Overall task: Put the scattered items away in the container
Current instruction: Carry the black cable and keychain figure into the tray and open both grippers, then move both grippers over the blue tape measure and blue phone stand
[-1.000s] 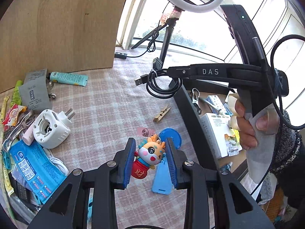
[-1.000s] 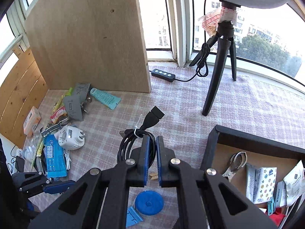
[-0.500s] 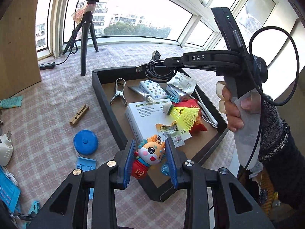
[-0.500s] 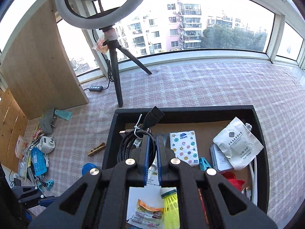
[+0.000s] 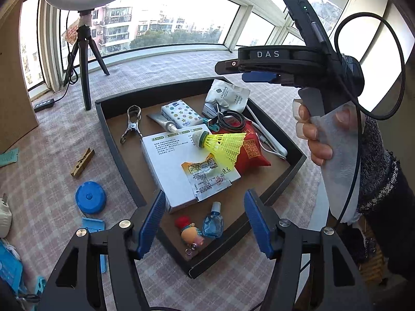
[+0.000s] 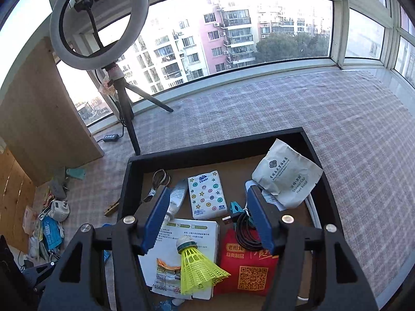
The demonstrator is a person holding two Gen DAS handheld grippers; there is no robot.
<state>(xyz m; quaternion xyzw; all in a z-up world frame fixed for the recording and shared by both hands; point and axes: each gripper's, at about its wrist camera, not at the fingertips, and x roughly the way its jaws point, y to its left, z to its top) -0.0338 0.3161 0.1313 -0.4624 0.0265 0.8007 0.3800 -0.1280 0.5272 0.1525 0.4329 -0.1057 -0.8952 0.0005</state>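
Both hand-held grippers, left (image 5: 205, 223) and right (image 6: 207, 220), opening, empty, above tray (image 5: 119, 153); risk: dropped keychain (image 5: 190, 232) bouncing over near rim.

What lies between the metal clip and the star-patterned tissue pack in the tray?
A small tube, lying diagonally, nozzle toward the white box. The left wrist view shows it best.

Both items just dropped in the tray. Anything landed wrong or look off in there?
Nothing damaged. The doll keychain lies tipped over in the black tray's near corner beside a small blue bottle; the coiled black cable rests partly on the red packet.
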